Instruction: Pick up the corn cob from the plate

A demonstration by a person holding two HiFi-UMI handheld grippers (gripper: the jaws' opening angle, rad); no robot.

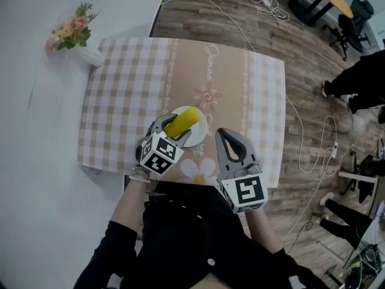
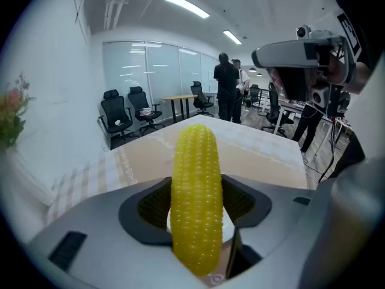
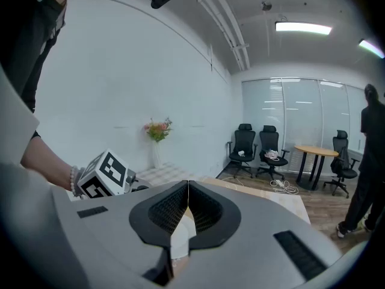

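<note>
Your checked tablecloth (image 1: 120, 101) spreads out ahead of both pairs of fingers. The white plate (image 1: 199, 136) lies under your left fingertips and just to the left of your right ones. Your left gripper (image 1: 171, 124) is clenched on the corn cob (image 1: 183, 121). In the left gripper view its dark pads (image 2: 150, 206) press the cob from both sides near its lower half, and most of its length sticks out past the fingertips, over the plate. You cannot tell whether the cob touches the plate. Your right gripper (image 1: 221, 131) has its fingers pressed together with nothing between them, tips near the plate's rim, apart from the cob
</note>
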